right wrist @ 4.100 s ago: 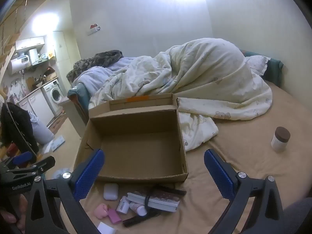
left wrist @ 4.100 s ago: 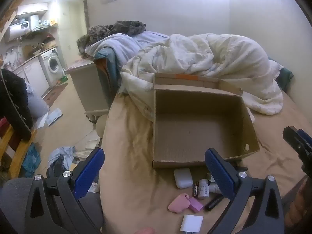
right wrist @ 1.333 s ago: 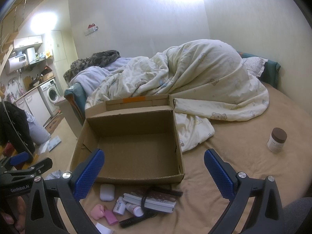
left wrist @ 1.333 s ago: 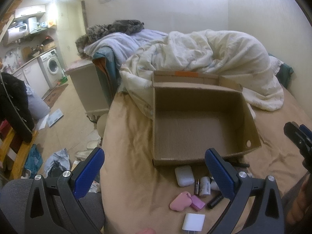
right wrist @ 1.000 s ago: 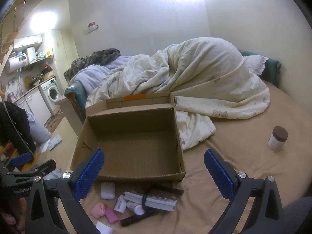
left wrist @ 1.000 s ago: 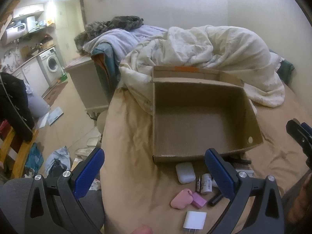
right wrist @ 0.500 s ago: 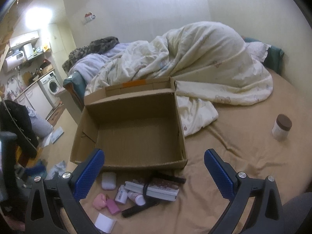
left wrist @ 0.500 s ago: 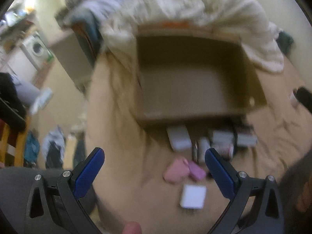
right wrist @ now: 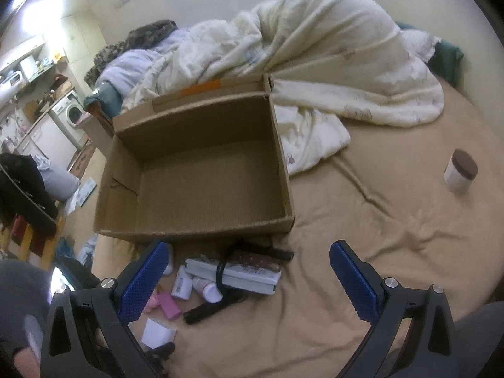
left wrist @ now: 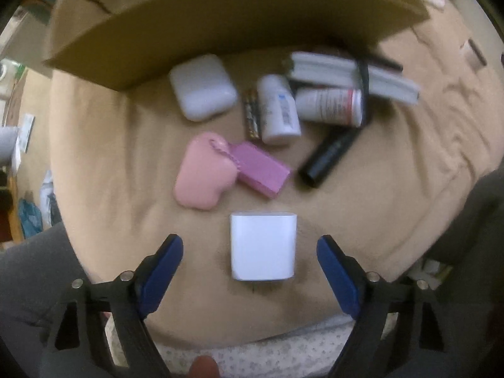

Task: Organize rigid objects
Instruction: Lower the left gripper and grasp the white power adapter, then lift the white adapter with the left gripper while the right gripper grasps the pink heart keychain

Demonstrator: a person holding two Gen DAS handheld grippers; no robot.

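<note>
Tan bedsheet (left wrist: 409,189) under everything. Left gripper (left wrist: 250,266) hangs wide open over the white charger (left wrist: 263,245), just short of the empty box (right wrist: 201,170) — lower squarely, pinch its flat sides. Right gripper (right wrist: 249,278) open, idle. Count: one charger, two bottles, two pink items, one case — one jar (right wrist: 460,171) well apart.

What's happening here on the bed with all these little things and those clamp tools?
A person is tidying small items into the empty cardboard box. The left gripper is open, its fingers either side of a white charger block but not touching it. The right gripper hangs open above the pile, holding nothing. Nothing is in the box yet.
</note>
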